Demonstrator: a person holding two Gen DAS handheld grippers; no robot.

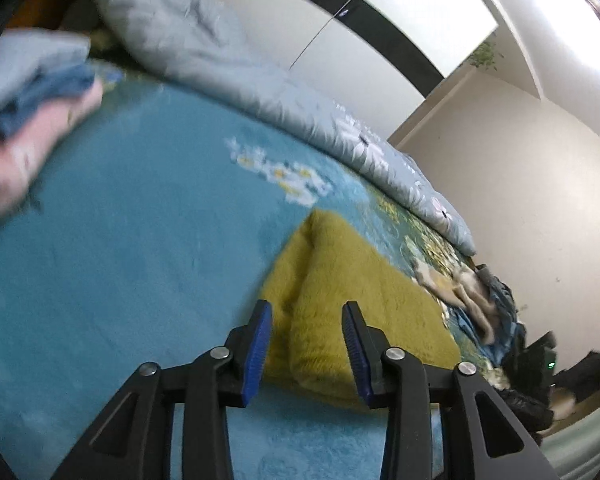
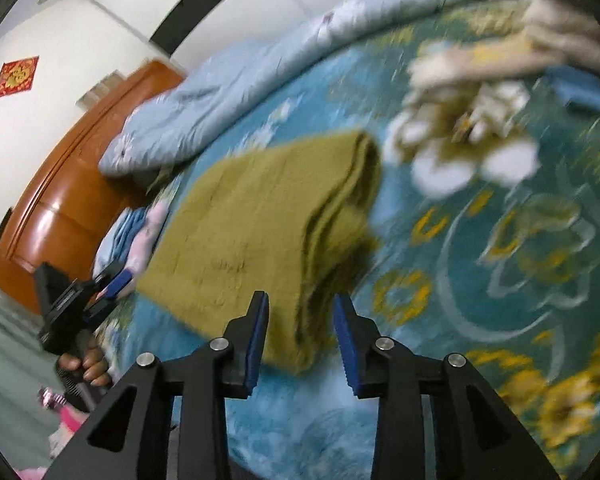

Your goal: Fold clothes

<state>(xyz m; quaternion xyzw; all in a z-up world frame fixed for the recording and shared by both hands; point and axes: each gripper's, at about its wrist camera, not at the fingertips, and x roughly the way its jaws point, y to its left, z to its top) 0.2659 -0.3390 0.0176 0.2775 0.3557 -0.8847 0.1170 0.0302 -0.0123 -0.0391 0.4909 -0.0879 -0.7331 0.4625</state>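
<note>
Folded olive-green fleece garment lies on the blue floral bedspread.
Left gripper and right gripper — both spread wide, empty — poised just at its near edges.

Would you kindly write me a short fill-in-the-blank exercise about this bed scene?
1. The folded garment between both grippers is ____ in colour.
2. The jaws of the left gripper are ____.
3. The garment lies on a floral ____-coloured bedspread.
4. The headboard behind the quilt is made of ____.

Missing words: olive-green; open; blue; wood
</note>
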